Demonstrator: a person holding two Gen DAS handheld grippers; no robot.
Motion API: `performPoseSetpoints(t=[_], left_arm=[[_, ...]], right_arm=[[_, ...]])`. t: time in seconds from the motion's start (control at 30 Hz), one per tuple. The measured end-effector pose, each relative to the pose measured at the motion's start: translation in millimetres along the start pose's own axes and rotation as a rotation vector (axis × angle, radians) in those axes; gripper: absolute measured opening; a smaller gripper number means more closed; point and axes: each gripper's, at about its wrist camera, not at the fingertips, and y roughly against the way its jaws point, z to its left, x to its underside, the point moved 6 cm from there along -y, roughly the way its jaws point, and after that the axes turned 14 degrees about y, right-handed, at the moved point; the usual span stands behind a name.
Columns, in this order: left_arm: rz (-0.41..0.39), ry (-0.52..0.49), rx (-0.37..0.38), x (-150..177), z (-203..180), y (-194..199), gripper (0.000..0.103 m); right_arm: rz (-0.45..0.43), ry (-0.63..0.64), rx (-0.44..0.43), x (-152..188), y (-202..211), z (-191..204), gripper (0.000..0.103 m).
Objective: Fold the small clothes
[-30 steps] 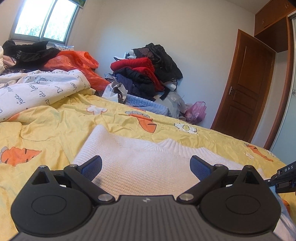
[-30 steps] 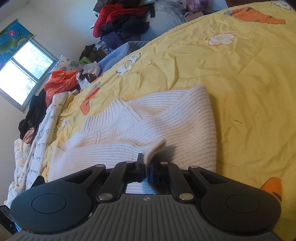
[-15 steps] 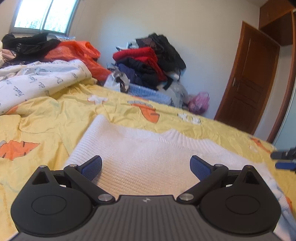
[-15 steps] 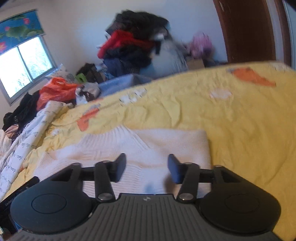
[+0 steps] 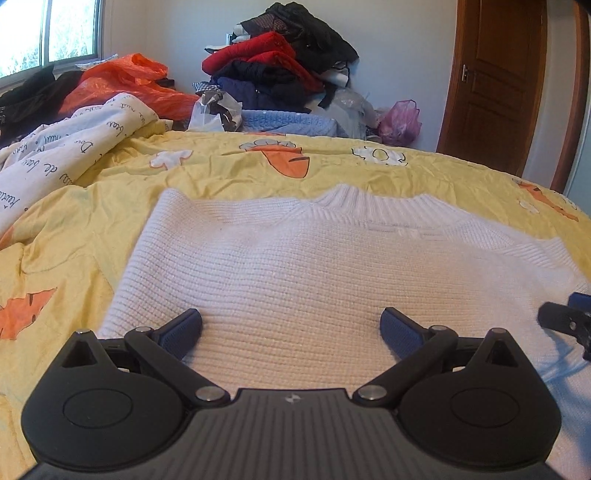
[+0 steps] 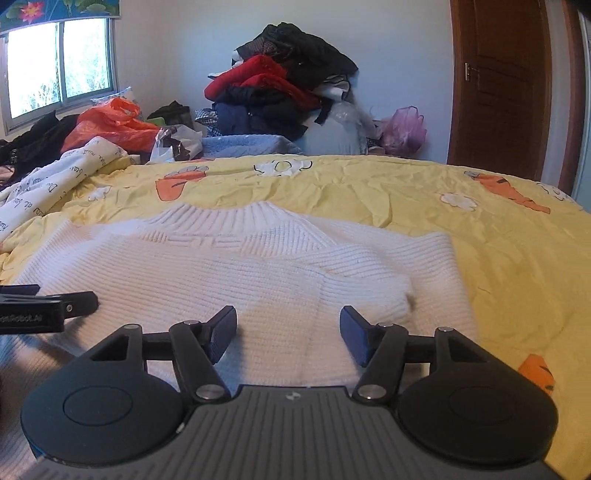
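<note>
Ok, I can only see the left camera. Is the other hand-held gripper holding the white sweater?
Observer: No. The right hand-held gripper is open. Its jaws have just been opening, with nothing pinched between them, and the white sweater lies flat on the bed beyond.
Operator: Is the sleeve on that side tucked in?
Observer: Yes. The sleeve lies folded across the sweater's front, with its end close to that gripper.
Operator: What's above the window?
Observer: Over the window hangs a blue curtain strip printed with pink flowers and green leaves.
</note>
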Motion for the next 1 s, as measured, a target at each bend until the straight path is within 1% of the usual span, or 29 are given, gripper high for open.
performPoseSetpoints(t=[0.03,0.07,0.13,0.27,0.37,0.43,0.47,0.57,0.63,0.67,0.73,0.77,0.8,0.83,0.93,1.0], left_arm=[[0.000,0.001,0.000,0,0,0,0.103],[0.000,0.000,0.000,0,0,0,0.103],[0.000,-0.001,-0.002,0,0,0,0.103],[-0.001,-0.008,-0.011,-1,-2,0,0.103],[0.016,-0.039,-0.024,-3,-5,2,0.103],[0.035,-0.053,-0.033,-4,-3,14,0.103],[0.039,-0.042,-0.020,-3,0,23,0.103],[0.058,0.022,0.056,3,11,48,0.103],[0.059,0.025,0.074,12,15,56,0.103],[0.066,0.007,0.066,18,16,54,0.103],[0.094,-0.042,0.019,33,18,43,0.103],[0.092,-0.061,0.008,34,17,42,0.103],[0.079,-0.065,0.015,34,16,43,0.103],[0.084,-0.058,0.009,35,16,40,0.103],[0.086,-0.084,-0.014,36,13,37,0.103],[0.085,-0.081,-0.012,36,13,38,0.103]], right_arm=[[-0.005,0.015,0.006,6,8,1,0.071],[-0.005,0.040,0.026,11,12,2,0.078],[-0.008,0.076,0.061,23,13,5,0.084],[0.007,0.022,0.033,25,6,-2,0.089],[0.016,0.041,0.047,26,6,2,0.090],[0.017,0.035,0.044,26,6,1,0.090],[0.018,0.035,0.045,26,6,2,0.090],[0.016,0.035,0.046,26,6,2,0.090],[0.016,0.034,0.046,26,6,1,0.090],[0.016,0.033,0.045,26,6,2,0.090],[0.016,0.032,0.044,26,6,1,0.090],[0.016,0.032,0.044,26,6,2,0.090],[0.015,0.033,0.044,26,6,2,0.090],[0.014,0.034,0.045,26,7,1,0.090],[0.013,0.036,0.053,25,7,0,0.090],[0.012,0.033,0.064,25,13,1,0.091]])
